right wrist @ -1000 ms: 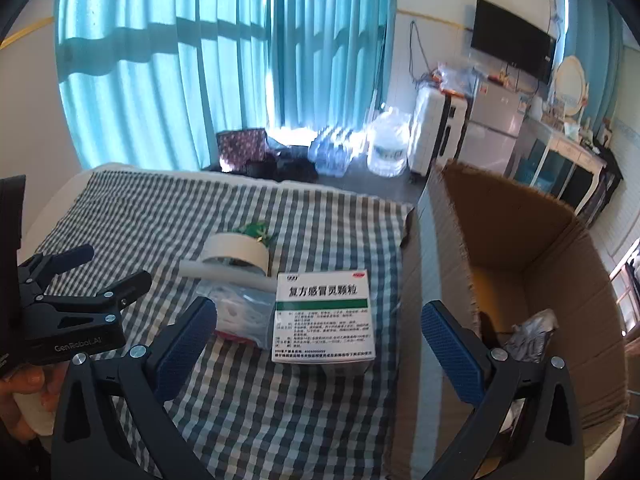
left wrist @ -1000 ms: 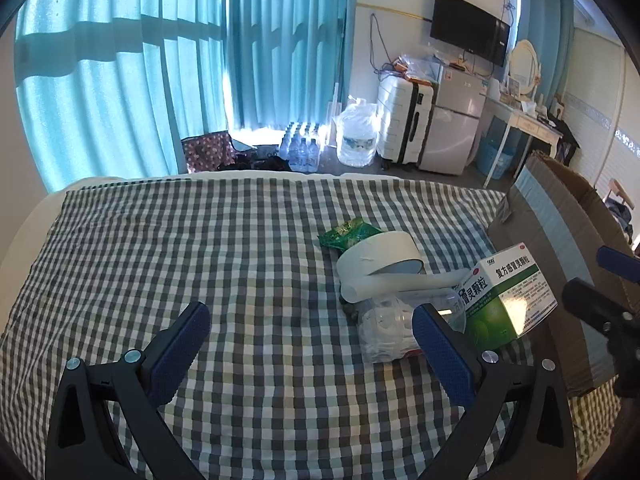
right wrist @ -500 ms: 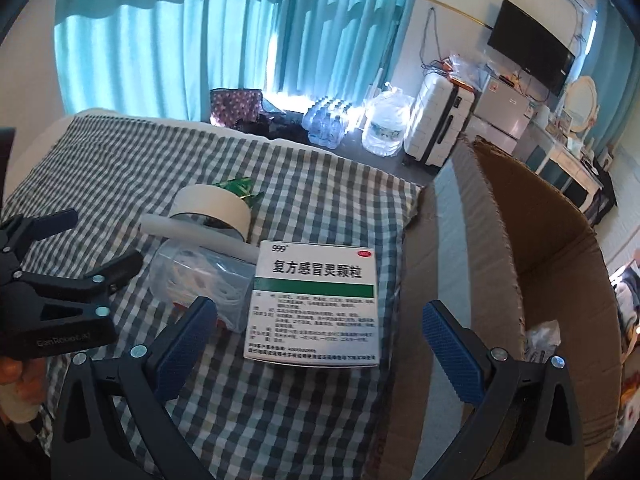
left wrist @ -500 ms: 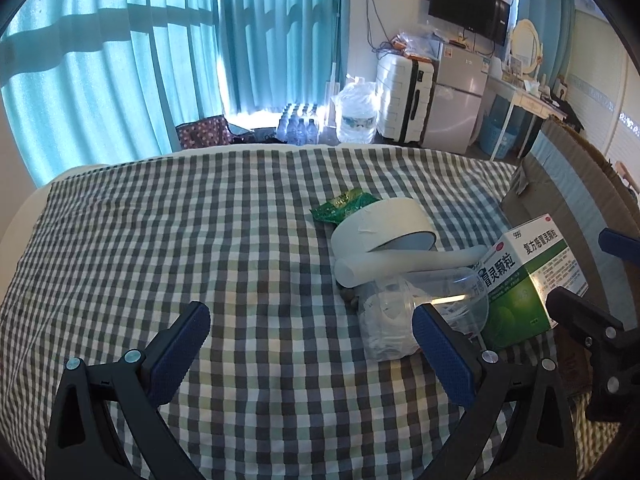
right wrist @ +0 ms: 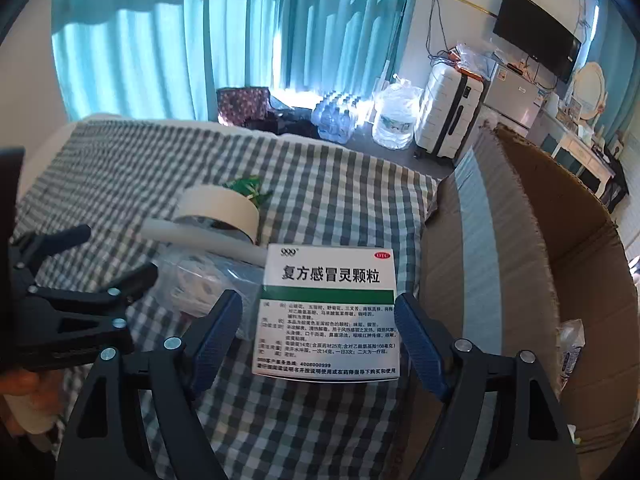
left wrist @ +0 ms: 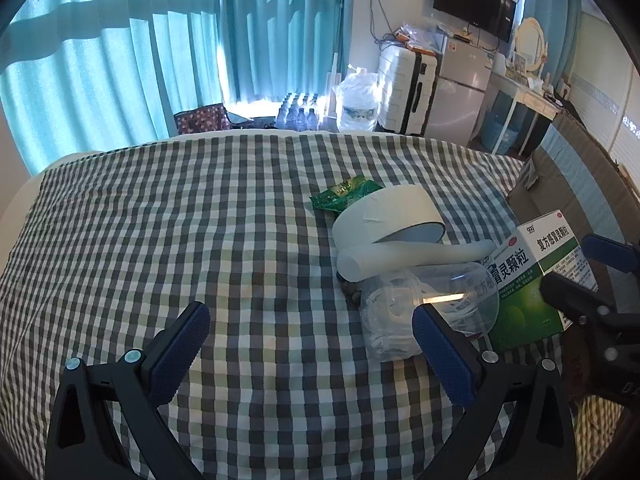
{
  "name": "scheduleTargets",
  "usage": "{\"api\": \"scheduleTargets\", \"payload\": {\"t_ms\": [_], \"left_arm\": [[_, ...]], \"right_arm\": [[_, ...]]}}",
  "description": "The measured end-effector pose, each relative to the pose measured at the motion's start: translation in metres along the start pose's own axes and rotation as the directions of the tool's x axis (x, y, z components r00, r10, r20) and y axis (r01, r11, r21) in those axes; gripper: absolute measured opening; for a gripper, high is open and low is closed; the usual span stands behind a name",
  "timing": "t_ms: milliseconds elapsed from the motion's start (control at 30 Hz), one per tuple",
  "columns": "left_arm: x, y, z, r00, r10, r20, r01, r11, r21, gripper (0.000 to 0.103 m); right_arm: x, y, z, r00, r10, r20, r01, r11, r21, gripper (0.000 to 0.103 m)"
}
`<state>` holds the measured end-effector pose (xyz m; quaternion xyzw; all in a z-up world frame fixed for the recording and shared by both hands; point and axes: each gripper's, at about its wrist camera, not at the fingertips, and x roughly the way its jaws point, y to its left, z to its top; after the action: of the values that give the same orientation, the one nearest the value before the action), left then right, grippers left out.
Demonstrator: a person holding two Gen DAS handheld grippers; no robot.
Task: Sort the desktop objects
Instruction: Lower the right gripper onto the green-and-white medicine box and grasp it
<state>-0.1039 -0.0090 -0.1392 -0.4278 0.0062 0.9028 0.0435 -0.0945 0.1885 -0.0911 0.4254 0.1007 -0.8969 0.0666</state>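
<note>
Right wrist view: right tool (right wrist: pixel 318 330) spread wide around the medicine box (right wrist: pixel 330 312), not gripping yet. Cardboard box (right wrist: pixel 532 240) at 3 o'clock holds one packet; tape roll (right wrist: pixel 218 210), bag (right wrist: pixel 200 284) still on the bed.

Right gripper (right wrist: pixel 318 330) jaws spread wide, straddling the lower half of a white-green medicine box (right wrist: pixel 330 312) lying flat on the checked cloth (right wrist: pixel 120 168); contact unclear. Left of box: clear plastic bag (right wrist: pixel 200 284), white tube (right wrist: pixel 204 240), tape roll (right wrist: pixel 220 210), green packet (right wrist: pixel 248 186) behind. Cardboard box (right wrist: pixel 520 240) on the right (open top). Left gripper (right wrist: pixel 64 276) at left edge, jaws apart.
</note>
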Motion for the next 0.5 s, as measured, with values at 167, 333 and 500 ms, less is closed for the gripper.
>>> {"api": "scheduleTargets", "payload": {"t_ms": [167,333,500], "left_arm": [[0.006,-0.004,-0.001,1.000,-0.014,-0.007,0.014,1.000,0.014,0.103],[0.011,-0.004,0.000,1.000,-0.018,-0.008,0.018,1.000,0.001,0.103],[0.012,-0.001,0.002,0.999,-0.035,-0.011,0.034,0.999,-0.016,0.103]], "right_arm": [[0.009,0.006,0.000,0.998,-0.056,-0.024,0.055,0.998,-0.034,0.080],[0.009,0.005,0.001,0.998,-0.059,-0.006,0.059,0.998,-0.017,0.080],[0.003,-0.007,0.008,0.999,-0.023,0.045,0.020,0.998,0.059,0.080]]}}
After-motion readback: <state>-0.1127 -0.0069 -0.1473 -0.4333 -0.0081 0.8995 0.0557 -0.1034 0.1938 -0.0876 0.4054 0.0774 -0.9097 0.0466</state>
